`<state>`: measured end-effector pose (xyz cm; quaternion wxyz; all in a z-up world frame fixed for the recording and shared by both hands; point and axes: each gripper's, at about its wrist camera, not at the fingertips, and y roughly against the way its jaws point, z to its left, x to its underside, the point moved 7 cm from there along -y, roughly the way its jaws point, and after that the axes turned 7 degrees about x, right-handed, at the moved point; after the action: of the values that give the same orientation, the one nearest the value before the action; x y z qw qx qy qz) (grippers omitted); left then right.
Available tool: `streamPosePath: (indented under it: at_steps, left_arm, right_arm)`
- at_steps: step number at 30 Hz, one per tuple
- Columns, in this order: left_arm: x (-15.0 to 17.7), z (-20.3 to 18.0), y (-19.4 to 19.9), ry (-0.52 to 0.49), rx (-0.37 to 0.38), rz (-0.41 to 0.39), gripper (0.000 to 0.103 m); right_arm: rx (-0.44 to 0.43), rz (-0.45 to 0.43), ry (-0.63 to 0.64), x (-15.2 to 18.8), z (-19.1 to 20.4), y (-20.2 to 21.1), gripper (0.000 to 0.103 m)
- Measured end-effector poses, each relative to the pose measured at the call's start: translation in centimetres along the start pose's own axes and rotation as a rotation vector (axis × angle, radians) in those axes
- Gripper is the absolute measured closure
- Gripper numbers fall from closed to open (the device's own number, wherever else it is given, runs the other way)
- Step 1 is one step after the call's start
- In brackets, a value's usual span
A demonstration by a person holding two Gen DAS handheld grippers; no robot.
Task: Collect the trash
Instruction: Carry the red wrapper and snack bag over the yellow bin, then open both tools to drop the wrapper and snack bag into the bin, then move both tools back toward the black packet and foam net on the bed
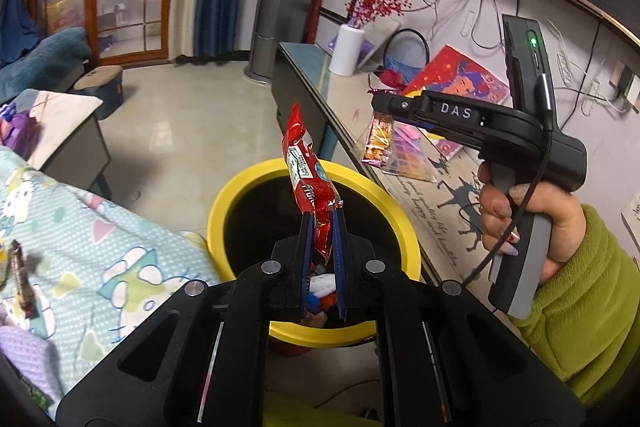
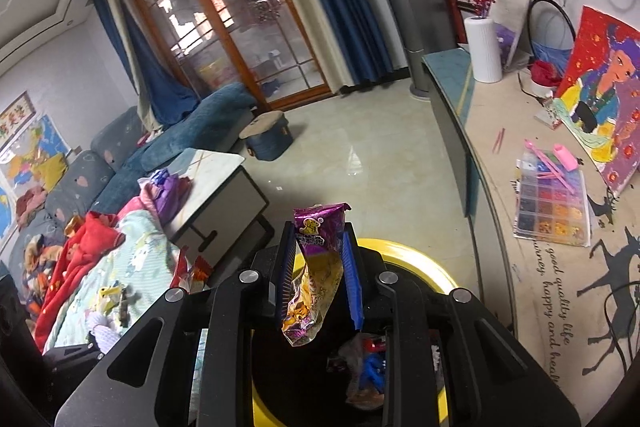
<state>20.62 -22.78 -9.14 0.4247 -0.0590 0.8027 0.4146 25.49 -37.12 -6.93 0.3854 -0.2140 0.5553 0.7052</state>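
Two wrappers held | my left gripper (image 1: 322, 227) pinches the red wrapper (image 1: 310, 183) | my right gripper (image 2: 316, 267) pinches the purple wrapper (image 2: 316, 267) | both hang over the yellow bin (image 1: 240, 187) | next I think I let go.

Red wrapper (image 1: 310, 183) and purple wrapper (image 2: 316, 267) above yellow-rimmed bin (image 1: 236, 195).

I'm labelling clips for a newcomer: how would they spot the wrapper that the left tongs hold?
Find the yellow-rimmed bin on the floor beside the long low cabinet. Above its black opening, the left tongs are shut on a red wrapper standing upward. It is red with a white label, unlike the purple-and-gold wrapper in the right tongs.
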Motion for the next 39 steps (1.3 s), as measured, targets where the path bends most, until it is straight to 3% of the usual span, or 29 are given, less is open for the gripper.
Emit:
streamPosePath:
  at_steps: [17, 23, 25, 30, 32, 36, 39]
  left_arm:
    - [1.3, -0.4, -3.8, 0.024, 0.056, 0.079, 0.097]
    - [1.3, -0.1, -4.8, 0.032, 0.056, 0.094, 0.096]
    - [1.2, -0.2, -5.1, 0.014, 0.04, 0.091, 0.089]
    - [1.2, -0.8, -4.8, -0.029, -0.001, 0.076, 0.052]
    - [1.2, -0.8, -4.7, -0.01, 0.009, 0.072, 0.044]
    - [1.1, -0.3, -3.9, -0.003, -0.022, 0.047, 0.018]
    - [0.8, -0.1, -2.9, 0.002, -0.03, 0.012, 0.011]
  right_arm:
    - [0.038, 0.078, -0.005, 1.6, -2.0, -1.5, 0.079]
    - [0.04, 0.1, -0.007, 2.2, -2.0, -1.9, 0.073]
    - [0.039, 0.103, -0.011, 2.3, -2.1, -1.9, 0.067]
    - [0.052, 0.092, -0.009, 2.2, -2.2, -1.4, 0.062]
    - [0.052, 0.088, -0.011, 2.1, -2.2, -1.2, 0.06]
    - [0.062, 0.073, -0.014, 1.9, -2.3, -0.7, 0.047]
    - [0.074, 0.06, -0.014, 1.7, -2.3, -0.3, 0.042]
